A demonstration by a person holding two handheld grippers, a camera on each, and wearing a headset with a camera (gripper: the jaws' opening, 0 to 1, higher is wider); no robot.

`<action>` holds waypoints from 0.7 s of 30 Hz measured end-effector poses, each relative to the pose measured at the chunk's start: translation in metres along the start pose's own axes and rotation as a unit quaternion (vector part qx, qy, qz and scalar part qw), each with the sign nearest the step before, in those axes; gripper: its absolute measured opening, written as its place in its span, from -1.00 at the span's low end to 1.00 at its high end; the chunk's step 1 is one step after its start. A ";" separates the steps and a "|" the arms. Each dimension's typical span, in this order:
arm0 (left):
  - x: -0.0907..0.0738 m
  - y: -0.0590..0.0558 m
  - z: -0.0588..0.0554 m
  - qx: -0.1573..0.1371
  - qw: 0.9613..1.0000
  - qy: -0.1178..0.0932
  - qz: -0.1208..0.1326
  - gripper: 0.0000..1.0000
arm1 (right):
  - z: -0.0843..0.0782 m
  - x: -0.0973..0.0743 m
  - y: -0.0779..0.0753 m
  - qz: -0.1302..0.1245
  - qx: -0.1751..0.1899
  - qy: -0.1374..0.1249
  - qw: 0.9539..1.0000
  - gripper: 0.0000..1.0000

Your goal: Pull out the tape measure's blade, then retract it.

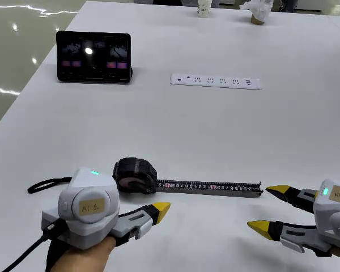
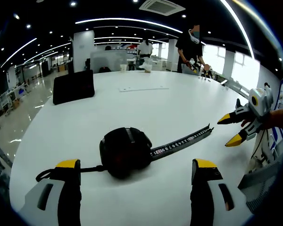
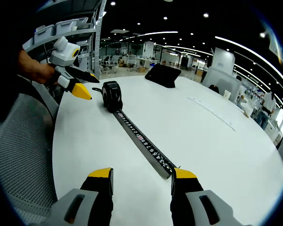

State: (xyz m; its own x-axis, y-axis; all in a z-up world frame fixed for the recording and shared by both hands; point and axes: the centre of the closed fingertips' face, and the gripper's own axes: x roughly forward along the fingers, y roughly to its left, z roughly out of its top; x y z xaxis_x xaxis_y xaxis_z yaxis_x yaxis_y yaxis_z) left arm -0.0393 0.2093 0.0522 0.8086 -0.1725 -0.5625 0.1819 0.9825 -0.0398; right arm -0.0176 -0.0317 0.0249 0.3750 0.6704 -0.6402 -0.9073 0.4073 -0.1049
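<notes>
Tape measure (image 1: pixel 135 175), one, blade (image 1: pixel 215 188) out, two hand-held grippers (image 2: pixel 137 164) (image 1: pixel 263 207), both spread

**Inspector A:** Housings?

**Inspector B:** Left gripper (image 3: pixel 91 87): rounded pale-grey shell, green lamp (image 1: pixel 94 172), tan label (image 1: pixel 91 207) with handwritten marks, black cable (image 1: pixel 22 255) at the rear. Right gripper (image 1: pixel 267 207): matching shell, lamp and label.

**Inspector A:** Jaws?

**Inspector B:** Black with yellow tips and grey slotted bases on both.
</notes>
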 end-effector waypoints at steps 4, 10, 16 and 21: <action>0.004 -0.001 0.001 -0.002 1.000 0.001 0.000 0.88 | -0.001 0.001 -0.005 0.004 -0.012 0.005 1.000 -0.10; 0.011 -0.002 0.003 -0.004 1.000 0.003 -0.001 0.86 | -0.005 0.003 -0.013 0.010 -0.026 0.015 1.000 -0.16; 0.017 -0.001 0.005 -0.006 1.000 0.006 -0.001 0.82 | -0.008 0.008 -0.019 0.020 -0.041 0.025 0.999 -0.21; 0.023 0.001 0.006 -0.007 1.000 0.008 0.000 0.78 | -0.011 0.011 -0.026 0.026 -0.053 0.033 0.998 -0.26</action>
State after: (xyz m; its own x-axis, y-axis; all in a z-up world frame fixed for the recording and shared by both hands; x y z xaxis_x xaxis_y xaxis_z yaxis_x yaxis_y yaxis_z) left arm -0.0173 0.2061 0.0449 0.7995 -0.1714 -0.5757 0.1737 0.9834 -0.0515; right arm 0.0083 -0.0414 0.0120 0.3163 0.6455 -0.6952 -0.9417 0.3023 -0.1477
